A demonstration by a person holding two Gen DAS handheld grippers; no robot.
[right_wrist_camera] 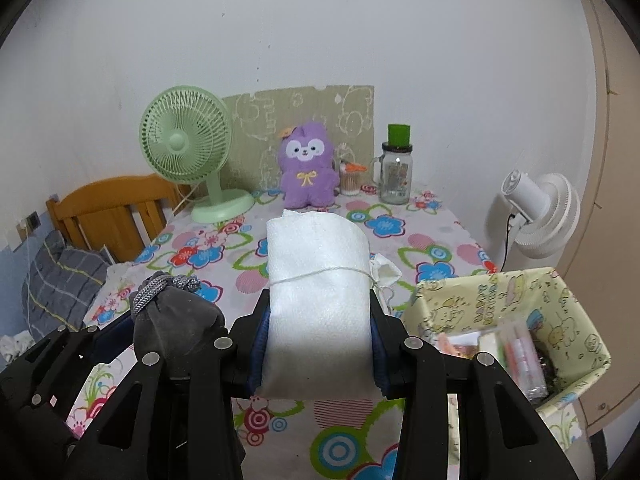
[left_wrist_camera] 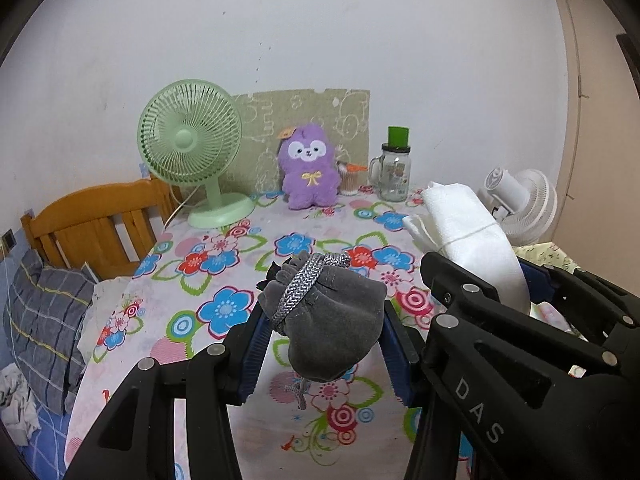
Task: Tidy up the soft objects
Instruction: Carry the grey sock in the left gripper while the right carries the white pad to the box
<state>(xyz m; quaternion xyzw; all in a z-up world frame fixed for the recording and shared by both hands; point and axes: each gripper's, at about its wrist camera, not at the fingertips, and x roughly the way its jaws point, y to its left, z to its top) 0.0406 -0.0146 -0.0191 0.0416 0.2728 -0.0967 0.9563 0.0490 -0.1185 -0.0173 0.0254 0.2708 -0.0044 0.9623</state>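
Observation:
My left gripper (left_wrist_camera: 322,320) is shut on a grey velvet drawstring pouch (left_wrist_camera: 324,320) with a silver braided cord, held above the flowered tablecloth (left_wrist_camera: 224,264). My right gripper (right_wrist_camera: 318,320) is shut on a white rolled cloth bundle (right_wrist_camera: 318,280) tied with white string, also held above the table. Each gripper shows in the other view: the pouch (right_wrist_camera: 172,312) at the left of the right wrist view, the white bundle (left_wrist_camera: 468,236) at the right of the left wrist view. A purple plush toy (left_wrist_camera: 308,168) sits upright at the back of the table.
A green desk fan (left_wrist_camera: 192,148) stands back left, a glass jar with a green lid (left_wrist_camera: 394,172) back right. A yellow patterned fabric box (right_wrist_camera: 520,328) with small items stands at the right. A white fan (right_wrist_camera: 540,212) is beyond the table's right edge. A wooden headboard (left_wrist_camera: 96,224) and a pillow are on the left.

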